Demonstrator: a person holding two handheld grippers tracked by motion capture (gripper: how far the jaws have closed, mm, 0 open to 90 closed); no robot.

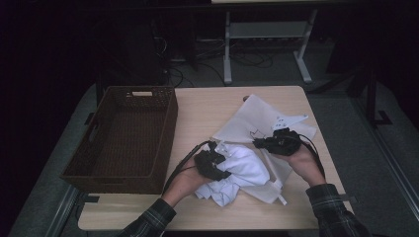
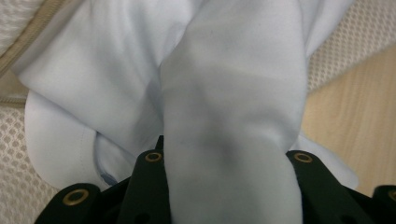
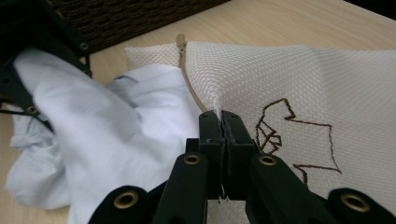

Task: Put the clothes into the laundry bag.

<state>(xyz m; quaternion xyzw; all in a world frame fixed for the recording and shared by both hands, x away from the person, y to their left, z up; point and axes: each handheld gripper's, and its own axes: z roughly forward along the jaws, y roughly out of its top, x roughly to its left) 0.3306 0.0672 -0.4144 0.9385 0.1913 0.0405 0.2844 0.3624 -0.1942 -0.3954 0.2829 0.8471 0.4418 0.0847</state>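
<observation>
A crumpled pale blue-white garment (image 1: 245, 169) lies on the wooden table (image 1: 202, 108), partly on a white mesh bag (image 1: 252, 117). My left gripper (image 1: 221, 169) is shut on a thick fold of the garment (image 2: 233, 102), which bulges between the two jaws of the left gripper (image 2: 229, 161). My right gripper (image 1: 260, 143) is shut on the mesh bag (image 3: 289, 70), pinching a raised ridge of mesh beside its tan zipper (image 3: 186, 74); the jaws of the right gripper (image 3: 222, 117) meet on the cloth. A brown stitched outline (image 3: 280, 133) marks the bag. The garment (image 3: 116, 126) sits left of the zipper.
A dark woven basket (image 1: 170, 123) stands on the table's left half, with nothing seen inside. Table legs and cables sit on the floor beyond the far edge. Bare wood shows between basket and bag and along the front edge.
</observation>
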